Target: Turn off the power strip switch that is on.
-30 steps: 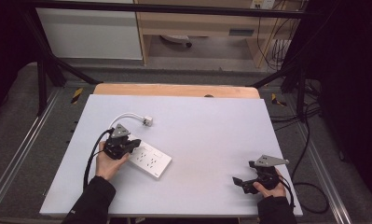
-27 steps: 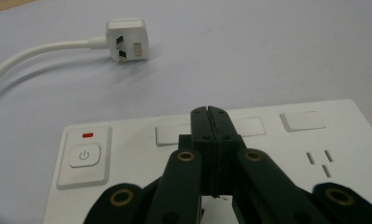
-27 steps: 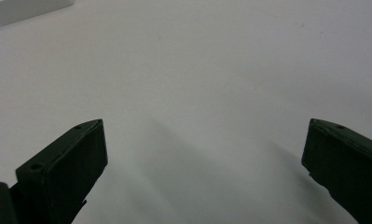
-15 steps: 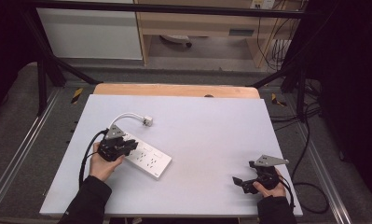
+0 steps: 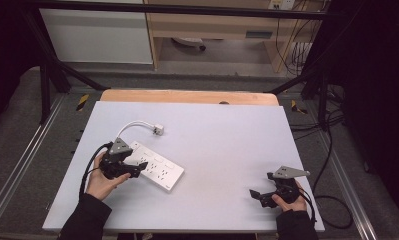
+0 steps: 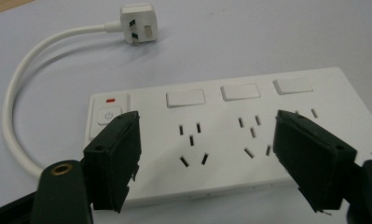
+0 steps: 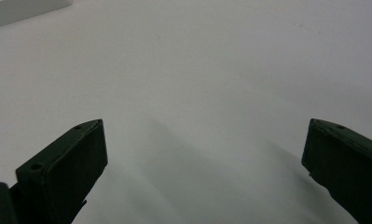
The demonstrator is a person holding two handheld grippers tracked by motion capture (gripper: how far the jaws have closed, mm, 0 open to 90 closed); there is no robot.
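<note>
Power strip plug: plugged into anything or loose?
Loose. The plug lies on the table with its pins bare, at the end of the white cord that curls back to the power strip.

This looks like a lab or test workshop set up for recording: a plain white table [image 5: 227,135] stands alone inside a black metal frame [image 5: 52,75], with rails [image 5: 17,170] running along the grey floor on both sides. Loose black cables [image 5: 332,150] trail across the floor at the right, and yellow-black hazard tape [image 5: 82,101] marks the floor near the table's corners. Behind stand a white cabinet [image 5: 97,32] and a bare wooden shelf unit [image 5: 212,25], all in dim surroundings
</note>
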